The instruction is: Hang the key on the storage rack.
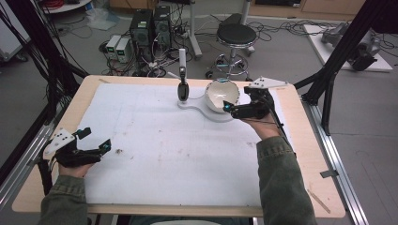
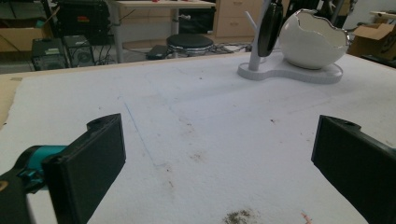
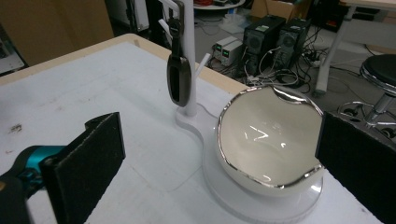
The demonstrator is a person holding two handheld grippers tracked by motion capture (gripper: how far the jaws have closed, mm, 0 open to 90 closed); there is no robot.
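A white egg-shaped bowl point(image 1: 221, 95) with a jagged silver rim sits on a white stand base point(image 1: 199, 108) at the far middle of the mat. A dark oval object point(image 1: 183, 89) hangs from the stand's white post point(image 1: 182, 58). My right gripper point(image 1: 237, 97) is open at the bowl's right side, its jaws either side of the bowl's rim point(image 3: 268, 140) and holding nothing. Over the mat's near left corner my left gripper point(image 1: 95, 139) is open and empty. From there the bowl point(image 2: 313, 44) and the hanging object point(image 2: 269, 23) are far ahead.
A white mat point(image 1: 178, 154) covers most of the wooden table point(image 1: 309, 154). A small dirt spot point(image 1: 117, 151) lies near the left gripper. Beyond the table's far edge stand a black stool point(image 1: 236, 35) and computer towers point(image 1: 150, 28). Black frame struts point(image 1: 338, 51) rise at both sides.
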